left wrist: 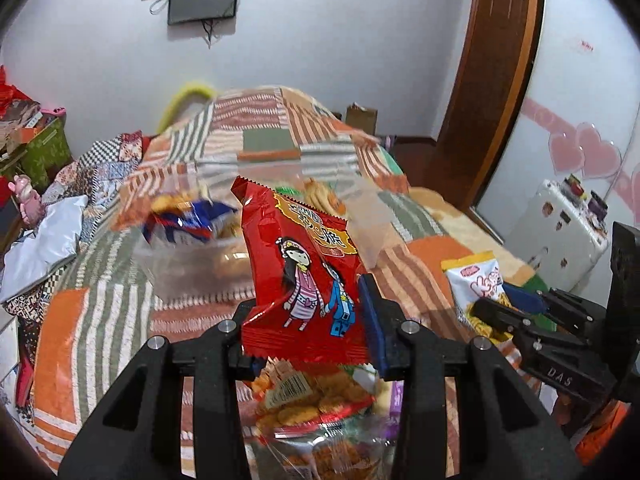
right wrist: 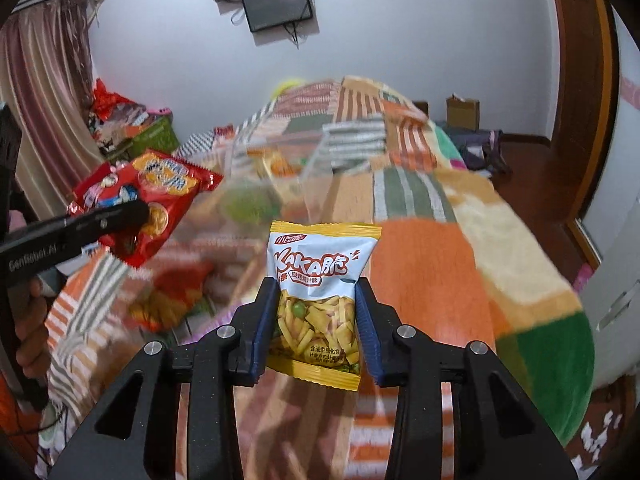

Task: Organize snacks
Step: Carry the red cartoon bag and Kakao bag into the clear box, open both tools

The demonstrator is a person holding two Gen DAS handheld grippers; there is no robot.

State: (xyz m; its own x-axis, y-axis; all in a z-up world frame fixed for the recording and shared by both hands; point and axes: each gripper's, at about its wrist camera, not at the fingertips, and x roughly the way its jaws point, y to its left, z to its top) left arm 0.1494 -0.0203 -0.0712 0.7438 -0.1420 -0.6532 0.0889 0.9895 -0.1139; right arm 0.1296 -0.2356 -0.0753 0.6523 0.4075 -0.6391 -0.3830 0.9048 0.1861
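My left gripper (left wrist: 310, 316) is shut on a red snack packet (left wrist: 300, 264) with two cartoon figures, held upright above the bed. It also shows in the right wrist view (right wrist: 148, 204), at the left. My right gripper (right wrist: 318, 320) is shut on a yellow and white snack packet (right wrist: 320, 292), held upright; it also shows in the left wrist view (left wrist: 478, 280), at the right. A clear plastic box (left wrist: 192, 248) with several snack packets in it stands on the bed ahead, blurred. More loose snack packets (left wrist: 316, 400) lie below my left gripper.
The bed has a patchwork cover (right wrist: 424, 280) in orange, green and stripes. Boxes and bags (left wrist: 32, 136) are piled at the left wall. A white case (left wrist: 560, 232) stands at the right of the bed, beside a wooden door frame (left wrist: 488, 80).
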